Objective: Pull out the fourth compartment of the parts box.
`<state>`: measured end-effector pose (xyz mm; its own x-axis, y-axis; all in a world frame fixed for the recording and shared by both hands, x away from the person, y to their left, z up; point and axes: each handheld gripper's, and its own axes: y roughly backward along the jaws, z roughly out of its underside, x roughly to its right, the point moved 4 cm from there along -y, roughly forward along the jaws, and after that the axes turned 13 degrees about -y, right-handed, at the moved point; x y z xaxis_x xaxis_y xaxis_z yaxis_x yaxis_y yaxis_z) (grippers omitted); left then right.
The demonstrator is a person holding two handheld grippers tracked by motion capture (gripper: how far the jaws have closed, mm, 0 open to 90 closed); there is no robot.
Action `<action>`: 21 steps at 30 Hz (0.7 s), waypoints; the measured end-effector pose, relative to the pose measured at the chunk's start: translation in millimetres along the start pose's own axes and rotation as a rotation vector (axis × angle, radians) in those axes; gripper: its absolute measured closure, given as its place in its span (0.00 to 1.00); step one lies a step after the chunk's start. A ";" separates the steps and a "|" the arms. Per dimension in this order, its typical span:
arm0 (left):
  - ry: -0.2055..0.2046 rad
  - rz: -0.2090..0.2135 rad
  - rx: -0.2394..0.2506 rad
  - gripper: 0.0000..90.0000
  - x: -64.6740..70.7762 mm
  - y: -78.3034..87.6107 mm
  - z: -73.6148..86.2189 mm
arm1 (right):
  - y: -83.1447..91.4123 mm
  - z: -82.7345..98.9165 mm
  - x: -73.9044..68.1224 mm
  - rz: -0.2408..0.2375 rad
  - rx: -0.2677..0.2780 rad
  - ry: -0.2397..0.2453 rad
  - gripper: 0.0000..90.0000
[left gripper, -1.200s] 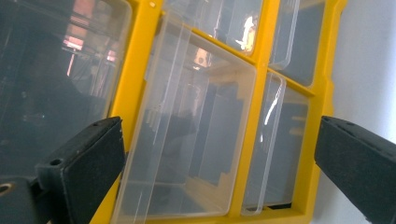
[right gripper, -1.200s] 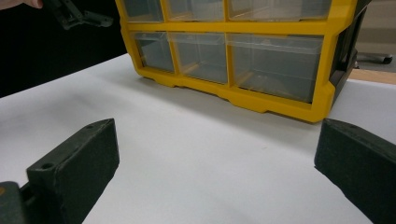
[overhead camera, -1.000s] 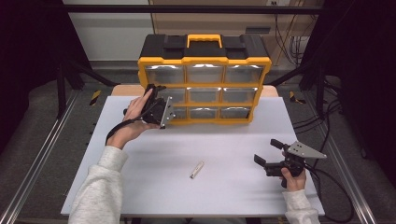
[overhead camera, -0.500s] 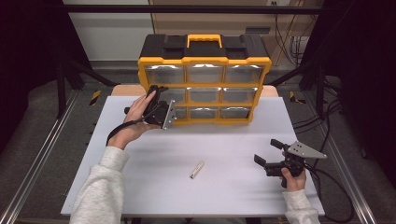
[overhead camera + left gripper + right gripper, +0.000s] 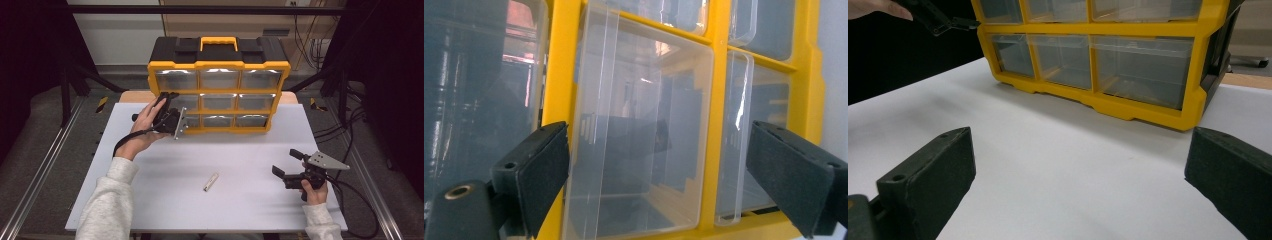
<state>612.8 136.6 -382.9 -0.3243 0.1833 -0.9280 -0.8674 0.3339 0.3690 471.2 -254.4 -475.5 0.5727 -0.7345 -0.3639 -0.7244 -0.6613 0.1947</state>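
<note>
While the left gripper (image 5: 176,120) is pressed up to the lower left corner of the yellow organizer (image 5: 218,65), its jaws stand wide and have just been closing a little around the front of a clear drawer (image 5: 639,135), pads not yet pressing, presumably to pull it out. Well to the right of the organizer, the right gripper (image 5: 285,167) rests low over the white table (image 5: 150,200), released and holding nothing, apparently waiting. Nine drawers fill the organizer in three rows of three; one small pale cylinder (image 5: 211,182) lies in front of it.
</note>
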 end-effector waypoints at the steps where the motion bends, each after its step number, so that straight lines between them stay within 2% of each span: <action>1: -0.002 -0.007 0.000 0.13 0.1 0.2 -0.1 | 0.1 0.0 0.0 0.000 0.000 -0.001 0.00; 6: -0.011 -0.025 -0.007 0.17 0.0 0.9 0.4 | 0.2 -0.1 -0.1 -0.001 0.000 -0.002 0.00; 10: -0.046 -0.057 -0.026 0.23 0.5 1.4 0.5 | 0.0 0.0 0.0 0.000 -0.001 -0.001 0.00; 13: -0.054 -0.070 -0.028 0.27 0.8 1.8 1.1 | 0.1 0.0 0.0 0.000 -0.001 -0.002 0.00; 21: -0.082 -0.092 -0.043 0.33 1.0 1.9 0.8 | 0.1 0.0 0.1 0.001 -0.001 -0.002 0.00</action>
<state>611.2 138.2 -383.1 -0.2121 0.2288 -0.9501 -0.9082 0.3129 0.2781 471.3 -254.5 -475.5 0.5707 -0.7351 -0.3658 -0.7247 -0.6604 0.1965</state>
